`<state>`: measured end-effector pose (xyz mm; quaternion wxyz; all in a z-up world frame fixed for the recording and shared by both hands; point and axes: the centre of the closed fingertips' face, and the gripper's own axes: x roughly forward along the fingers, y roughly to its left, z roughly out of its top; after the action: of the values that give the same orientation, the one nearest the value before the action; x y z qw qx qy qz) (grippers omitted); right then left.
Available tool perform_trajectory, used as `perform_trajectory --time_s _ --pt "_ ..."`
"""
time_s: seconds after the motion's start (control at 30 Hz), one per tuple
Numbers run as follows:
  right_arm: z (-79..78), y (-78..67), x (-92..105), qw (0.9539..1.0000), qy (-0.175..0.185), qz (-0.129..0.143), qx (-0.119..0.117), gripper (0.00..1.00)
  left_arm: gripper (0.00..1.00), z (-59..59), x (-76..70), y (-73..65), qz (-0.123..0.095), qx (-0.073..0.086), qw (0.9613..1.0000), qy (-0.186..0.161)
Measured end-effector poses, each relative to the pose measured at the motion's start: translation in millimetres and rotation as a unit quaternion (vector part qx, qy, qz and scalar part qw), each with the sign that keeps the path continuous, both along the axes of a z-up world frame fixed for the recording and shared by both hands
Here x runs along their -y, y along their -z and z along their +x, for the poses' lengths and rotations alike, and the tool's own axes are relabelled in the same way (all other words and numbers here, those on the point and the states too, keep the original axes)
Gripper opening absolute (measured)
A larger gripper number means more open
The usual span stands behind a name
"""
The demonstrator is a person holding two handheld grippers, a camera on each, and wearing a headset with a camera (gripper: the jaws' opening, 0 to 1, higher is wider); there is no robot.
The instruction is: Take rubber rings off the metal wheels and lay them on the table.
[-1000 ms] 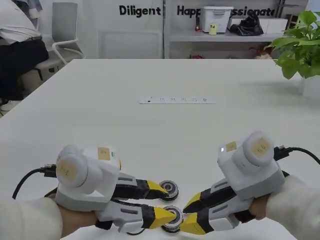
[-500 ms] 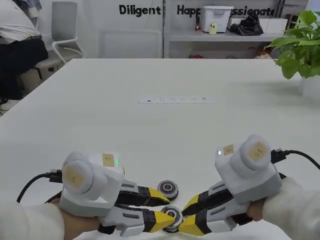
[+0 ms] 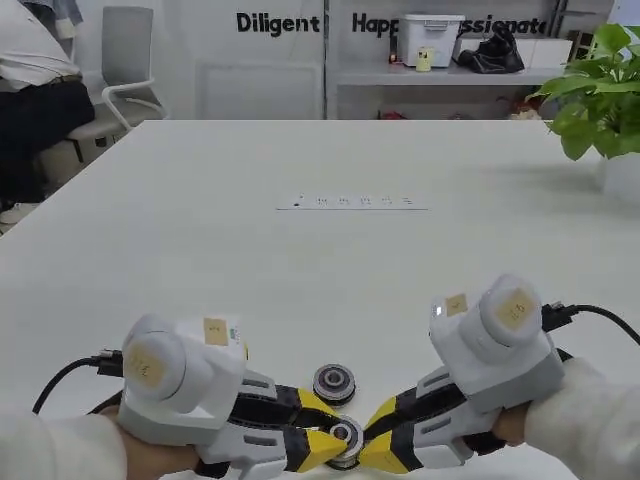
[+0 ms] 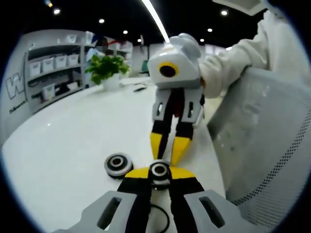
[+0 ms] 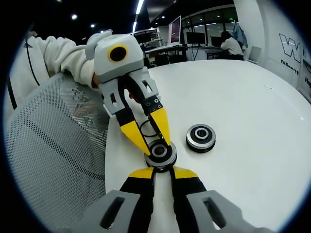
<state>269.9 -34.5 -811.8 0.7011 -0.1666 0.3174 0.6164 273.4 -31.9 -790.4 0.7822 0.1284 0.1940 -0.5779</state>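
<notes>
In the head view, the left claw and the right claw meet tip to tip at the near edge of the white table, with a metal wheel between them. A second wheel lies flat on the table just beyond them, apart from both claws. A potted plant stands at the far right corner. In the left gripper view, the left claw grips the metal wheel, one yellow tip on each side of it, and the right claw comes down from above with its tips at the wheel's far rim. The second wheel lies to the left. In the right gripper view, the right claw's jaws stand close together, their tips against the wheel's near rim. We cannot tell whether they pinch its rubber ring.
</notes>
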Motion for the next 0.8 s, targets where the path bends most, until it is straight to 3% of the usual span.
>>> perform_trajectory --time_s 0.13,0.33,0.8 --pt "2.6 -0.9 1.2 1.0000 0.004 0.001 0.006 0.02 0.14 0.5 -0.4 0.3 -0.004 -0.002 1.0000 -0.001" --pt "3.8 -0.2 1.3 1.0000 0.009 -0.002 0.002 0.01 0.14 1.2 -0.1 -0.2 -0.006 -0.001 1.0000 0.000" --pt "7.1 -2.8 4.7 0.9965 0.061 0.010 -0.057 0.00 0.14 1.4 -0.4 -0.5 -0.004 0.007 1.0000 0.003"
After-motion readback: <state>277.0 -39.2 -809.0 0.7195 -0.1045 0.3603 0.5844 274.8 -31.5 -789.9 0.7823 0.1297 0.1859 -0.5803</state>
